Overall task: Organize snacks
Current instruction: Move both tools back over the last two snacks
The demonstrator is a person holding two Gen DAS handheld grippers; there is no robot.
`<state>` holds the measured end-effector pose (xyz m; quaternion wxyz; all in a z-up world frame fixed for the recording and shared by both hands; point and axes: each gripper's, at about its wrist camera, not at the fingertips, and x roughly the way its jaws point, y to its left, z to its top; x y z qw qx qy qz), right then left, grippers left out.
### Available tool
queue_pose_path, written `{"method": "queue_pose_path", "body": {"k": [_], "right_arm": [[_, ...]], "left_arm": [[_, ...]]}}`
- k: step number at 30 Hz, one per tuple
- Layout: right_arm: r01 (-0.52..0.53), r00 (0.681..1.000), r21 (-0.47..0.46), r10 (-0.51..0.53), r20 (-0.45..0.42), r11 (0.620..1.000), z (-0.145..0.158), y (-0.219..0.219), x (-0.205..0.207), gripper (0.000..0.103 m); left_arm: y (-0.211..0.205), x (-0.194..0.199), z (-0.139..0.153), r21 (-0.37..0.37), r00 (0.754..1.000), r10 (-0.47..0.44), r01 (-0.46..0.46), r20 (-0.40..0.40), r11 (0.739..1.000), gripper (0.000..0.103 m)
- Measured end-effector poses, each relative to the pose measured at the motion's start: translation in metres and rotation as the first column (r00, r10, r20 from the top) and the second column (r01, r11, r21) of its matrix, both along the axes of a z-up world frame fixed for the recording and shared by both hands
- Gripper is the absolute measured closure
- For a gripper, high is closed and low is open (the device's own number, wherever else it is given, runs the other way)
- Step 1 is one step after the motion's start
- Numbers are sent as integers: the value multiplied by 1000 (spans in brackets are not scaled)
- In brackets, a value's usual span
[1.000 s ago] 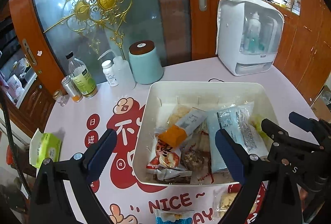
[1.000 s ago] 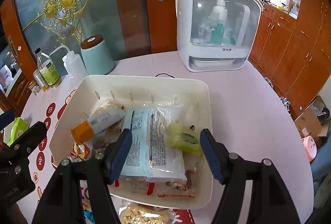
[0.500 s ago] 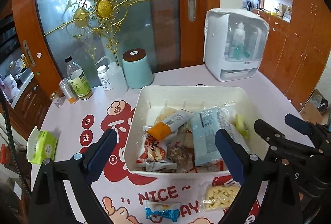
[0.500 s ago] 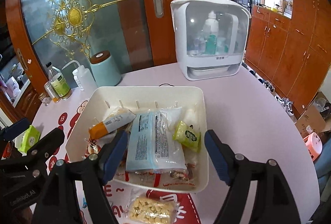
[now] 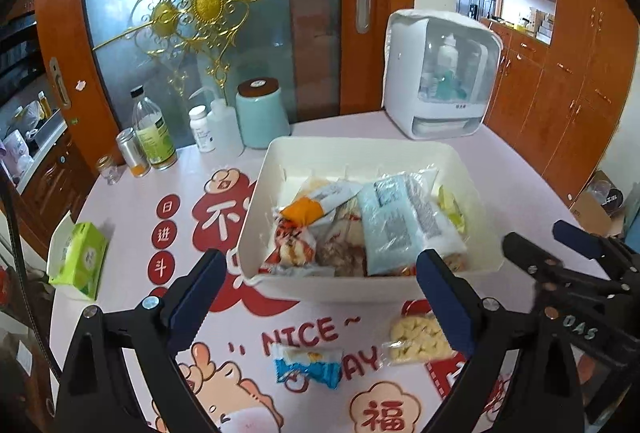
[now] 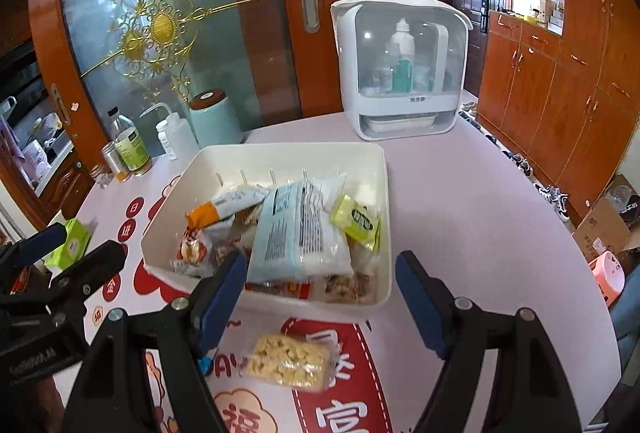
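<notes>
Pink vinyl with red cartoon lettering covers the table (image 5: 520,169), and on it sits the white bin (image 6: 372,161), already heaped with snack packets. Two packets lie outside it, just in front of its near wall: a clear bag of pale biscuits (image 6: 288,361) and a smaller blue-and-white wrapped snack (image 5: 308,367). The left gripper (image 5: 320,287) and right gripper (image 6: 320,293) both hang above the table edge, jaws spread, nothing between them. The step looks like fetching a remaining packet; next, one gripper should lower over the biscuit bag and close gently.
</notes>
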<state>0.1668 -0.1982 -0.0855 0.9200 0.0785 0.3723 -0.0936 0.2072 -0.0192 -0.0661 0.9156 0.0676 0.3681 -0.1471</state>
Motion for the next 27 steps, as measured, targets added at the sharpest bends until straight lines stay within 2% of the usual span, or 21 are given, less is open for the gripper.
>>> {"method": "queue_pose_path", "body": {"k": [3,5,12,19,22,27], "right_arm": [[-10,1000,-7,10,-18,1000,-9,0,-7,20],[-14,999,-6,14,-29,1000,-16,0,-12,11],[-19,993,7,19,-118,1000,-55,2,-16,10],[-18,975,54,30,-218,998,-102,5,-9,10],[-30,968,79,48,-246,996,-119,10,-4,4],[-28,958,112,59,-280,993,-142,20,9,3]], "left_arm": [[11,2,-12,9,1000,16,-16,-27,1000,8],[20,3,-21,6,998,34,-34,-53,999,8],[45,8,-58,-19,980,101,-106,-172,994,8],[53,14,-106,-19,933,189,-205,-306,979,8],[50,18,-128,1,904,234,-250,-357,968,8],[46,26,-154,17,866,277,-297,-417,955,8]]}}
